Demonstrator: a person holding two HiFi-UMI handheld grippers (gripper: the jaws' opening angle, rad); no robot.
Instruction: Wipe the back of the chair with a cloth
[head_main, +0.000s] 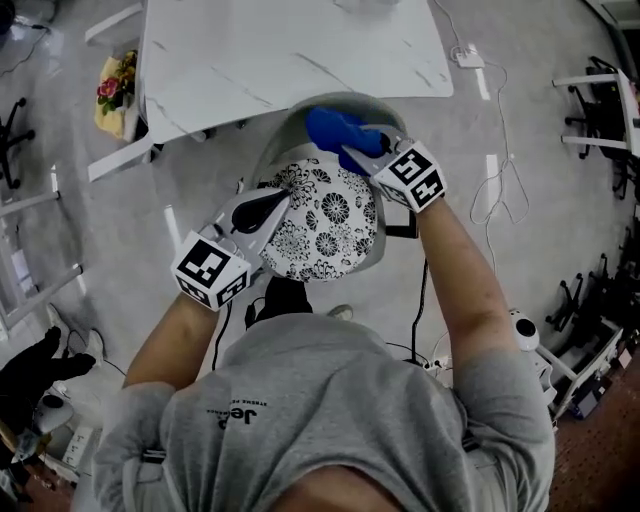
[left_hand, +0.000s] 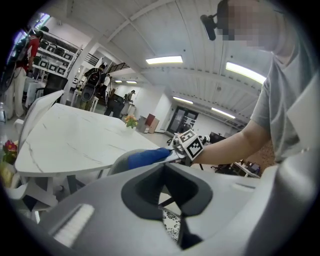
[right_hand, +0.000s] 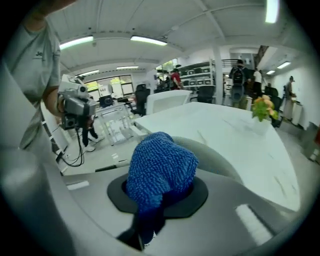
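A chair with a black-and-white flowered seat (head_main: 330, 225) and a curved grey back (head_main: 285, 125) stands right below me, tucked against a table. My right gripper (head_main: 355, 155) is shut on a blue fluffy cloth (head_main: 340, 132), which lies on the top edge of the chair back. In the right gripper view the cloth (right_hand: 160, 167) bulges out between the jaws, with the grey back (right_hand: 220, 155) just behind it. My left gripper (head_main: 283, 203) hovers over the seat's left edge with its jaws shut and nothing in them. The left gripper view shows the cloth (left_hand: 147, 158) on the back.
A white marble table (head_main: 280, 50) stands just beyond the chair, with flowers (head_main: 115, 90) at its left end. Cables (head_main: 490, 190) trail over the grey floor to the right. Other chairs and frames (head_main: 600, 110) line the right side. People stand far off.
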